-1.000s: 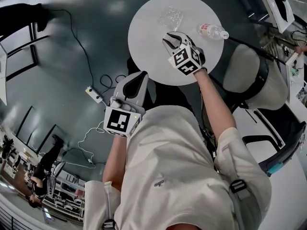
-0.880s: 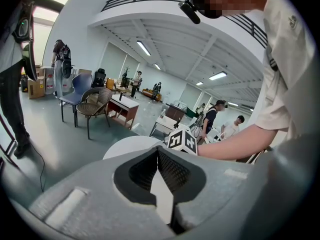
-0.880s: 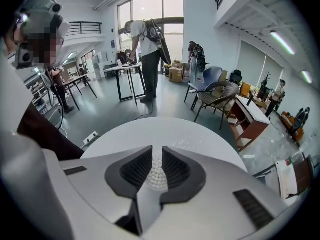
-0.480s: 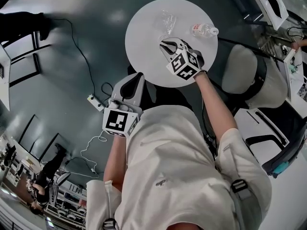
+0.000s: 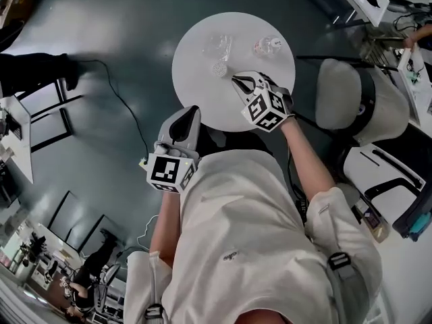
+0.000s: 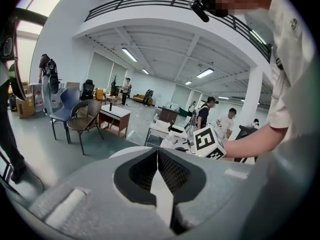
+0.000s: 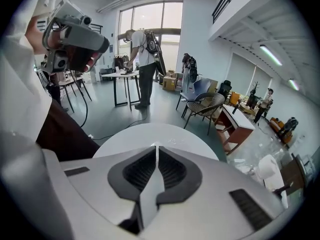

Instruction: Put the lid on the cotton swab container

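On the round white table [image 5: 196, 86] stands a clear plastic cotton swab container [image 5: 217, 44]. A small round clear lid [image 5: 218, 68] lies just in front of it. My right gripper [image 5: 239, 81] hovers over the table's near right part, a short way right of the lid. Its jaws are closing and nothing is between them; in the right gripper view the right gripper [image 7: 156, 146] has its tips together over the table [image 7: 150, 131]. My left gripper [image 5: 190, 113] hangs below the table's near edge, shut and empty, as the left gripper view of the left gripper [image 6: 157, 150] also shows.
A clear water bottle [image 5: 266, 45] lies on the table's far right. A pale round chair [image 5: 351, 103] stands right of the table. A black cable [image 5: 128, 123] runs over the dark floor at left. People, desks and chairs [image 7: 202, 104] fill the hall beyond.
My right gripper has drawn back from the container toward the table's near edge, and its jaws have come together from wide open. The left gripper stays low by the table edge.
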